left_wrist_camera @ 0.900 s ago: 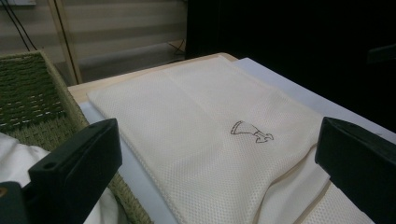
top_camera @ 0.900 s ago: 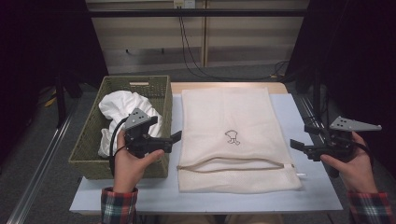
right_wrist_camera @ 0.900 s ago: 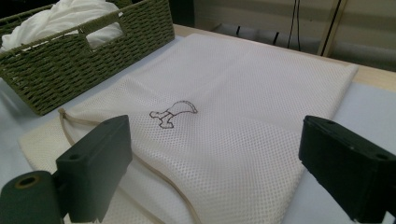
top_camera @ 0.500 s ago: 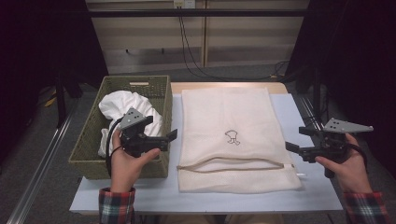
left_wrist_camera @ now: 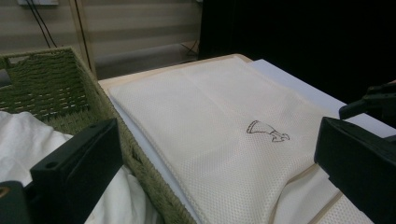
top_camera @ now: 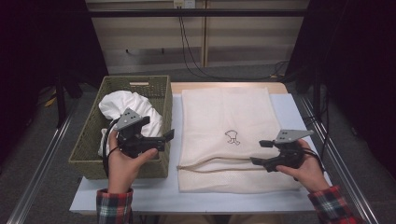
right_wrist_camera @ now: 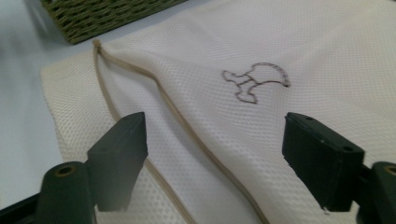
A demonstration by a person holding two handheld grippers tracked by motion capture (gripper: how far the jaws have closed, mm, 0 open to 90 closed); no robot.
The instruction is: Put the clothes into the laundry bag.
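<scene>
Both tongs stand with jaws apart and empty: the right gripper [top_camera: 264, 152] hangs over the mesh bag's [top_camera: 224, 116] piped mouth edge [right_wrist_camera: 187, 128], the left gripper [top_camera: 164, 139] over the basket [top_camera: 88, 142] of white cloth [top_camera: 123, 105]. Lying flat on the table [top_camera: 292, 116], the bag looks light, limp and slippery, so that raised piping is probably the surest hold. Open room lies right of the bag; the basket wall crowds its left edge.

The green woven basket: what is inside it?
The basket holds crumpled white cloth, piled near the rim. The left tongs and the hand cover part of the cloth. The cloth hides the basket's bottom, so anything beneath it cannot be seen.
</scene>
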